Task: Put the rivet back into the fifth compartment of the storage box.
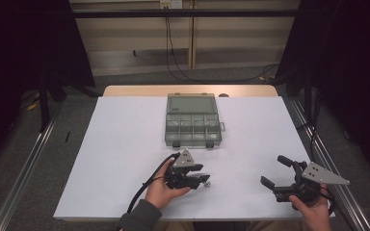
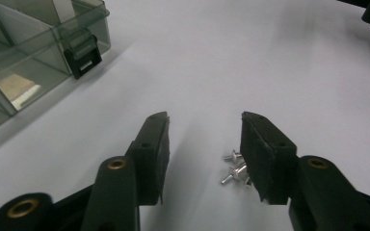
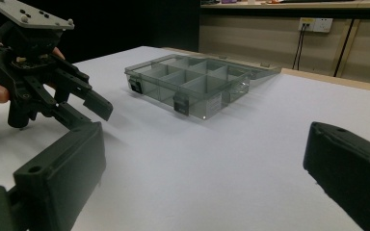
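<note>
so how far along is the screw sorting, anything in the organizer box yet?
Done: the organizer box sits open, lid folded back. I can't make out any screws in its compartments.
In hand: the left hand-held gripper is open and low over the small pile of screws, gripping nothing.
Left: the screws lie on the table, so likely all of the picking and placing. The right hand-held gripper is open and holds nothing.
</note>
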`<state>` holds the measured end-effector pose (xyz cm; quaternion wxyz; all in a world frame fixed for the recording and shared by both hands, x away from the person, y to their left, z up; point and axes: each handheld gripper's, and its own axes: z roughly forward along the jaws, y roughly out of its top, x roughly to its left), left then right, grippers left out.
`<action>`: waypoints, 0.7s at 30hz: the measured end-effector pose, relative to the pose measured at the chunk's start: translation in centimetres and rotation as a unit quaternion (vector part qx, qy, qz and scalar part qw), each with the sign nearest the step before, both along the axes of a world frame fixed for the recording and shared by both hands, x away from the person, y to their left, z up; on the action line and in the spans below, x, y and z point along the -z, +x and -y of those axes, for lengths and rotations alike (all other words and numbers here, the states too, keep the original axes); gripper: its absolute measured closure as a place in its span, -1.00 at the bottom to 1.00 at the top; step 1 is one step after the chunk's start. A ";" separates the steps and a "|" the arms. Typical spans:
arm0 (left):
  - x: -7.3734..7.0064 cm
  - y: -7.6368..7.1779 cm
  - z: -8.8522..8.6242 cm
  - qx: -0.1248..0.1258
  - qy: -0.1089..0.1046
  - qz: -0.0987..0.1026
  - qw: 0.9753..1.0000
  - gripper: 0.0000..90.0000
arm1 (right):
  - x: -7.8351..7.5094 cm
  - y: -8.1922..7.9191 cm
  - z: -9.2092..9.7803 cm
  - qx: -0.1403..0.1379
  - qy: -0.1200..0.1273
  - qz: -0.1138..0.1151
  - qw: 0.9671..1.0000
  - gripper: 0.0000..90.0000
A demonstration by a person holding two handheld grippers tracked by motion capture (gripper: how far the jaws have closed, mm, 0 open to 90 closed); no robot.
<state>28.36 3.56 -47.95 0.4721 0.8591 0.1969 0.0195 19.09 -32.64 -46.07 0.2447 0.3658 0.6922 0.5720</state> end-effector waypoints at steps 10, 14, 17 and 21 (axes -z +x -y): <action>0.4 -0.2 1.3 0.014 0.015 -0.016 1.000 0.38 | 0.0 0.0 0.0 -0.002 -0.002 -0.002 1.000 -0.98; 0.5 -0.3 1.6 0.014 0.017 -0.026 0.999 0.40 | 0.0 -0.1 0.1 0.000 0.001 -0.004 1.000 -0.98; 0.6 -0.4 1.8 0.018 0.018 -0.028 0.999 0.40 | 0.0 0.0 0.1 0.001 -0.001 -0.003 1.000 -0.98; 0.7 -0.5 1.9 0.021 0.026 -0.029 0.999 0.40 | 0.0 0.0 0.1 -0.001 -0.002 -0.004 1.000 -0.98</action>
